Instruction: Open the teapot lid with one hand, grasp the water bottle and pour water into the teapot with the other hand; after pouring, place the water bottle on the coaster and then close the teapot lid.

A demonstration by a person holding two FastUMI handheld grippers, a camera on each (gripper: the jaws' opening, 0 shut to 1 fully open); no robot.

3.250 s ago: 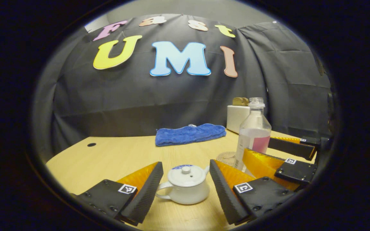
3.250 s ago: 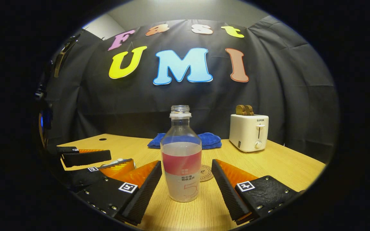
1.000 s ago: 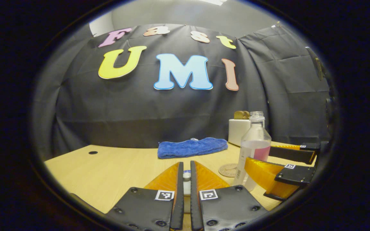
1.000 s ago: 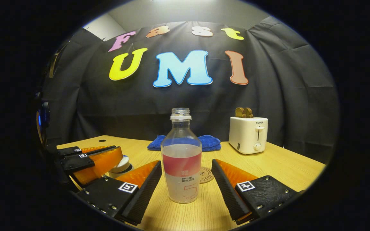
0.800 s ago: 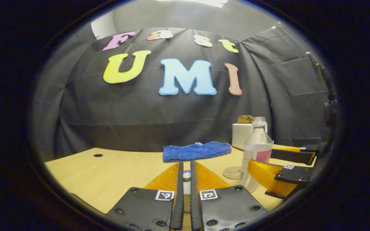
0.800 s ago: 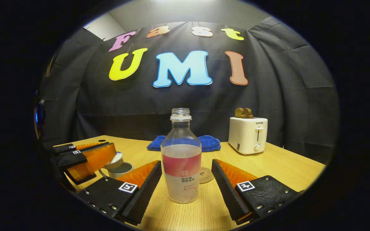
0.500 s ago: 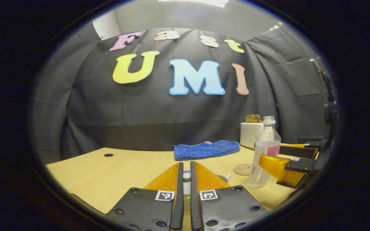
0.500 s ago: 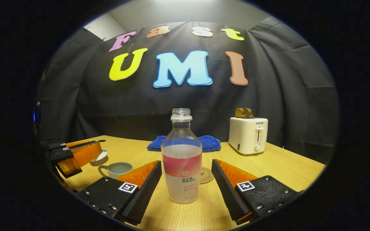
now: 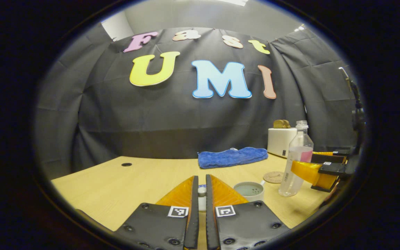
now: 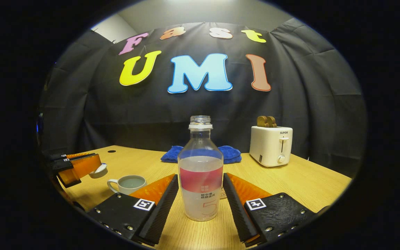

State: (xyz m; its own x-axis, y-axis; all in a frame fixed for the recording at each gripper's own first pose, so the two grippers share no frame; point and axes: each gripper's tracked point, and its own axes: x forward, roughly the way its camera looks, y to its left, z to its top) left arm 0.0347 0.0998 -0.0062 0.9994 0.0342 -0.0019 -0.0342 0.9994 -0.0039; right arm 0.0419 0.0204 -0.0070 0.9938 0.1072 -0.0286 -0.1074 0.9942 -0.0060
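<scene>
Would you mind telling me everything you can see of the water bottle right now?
The water bottle is clear plastic with a rounded shoulder, a narrow threaded neck and no cap. A pink-red label band wraps its middle, and liquid reaches just above the band. It stands upright on the wooden table, partly hiding the round coaster behind it. The right hand-held gripper has a finger close on each side of it; whether they press on it cannot be told. In the left gripper view it stands to the right of the open teapot.

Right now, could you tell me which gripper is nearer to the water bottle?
Right. The right gripper has a finger on each side of the water bottle, close against it. The left gripper is off to the side beyond the teapot, holding the lid.
</scene>
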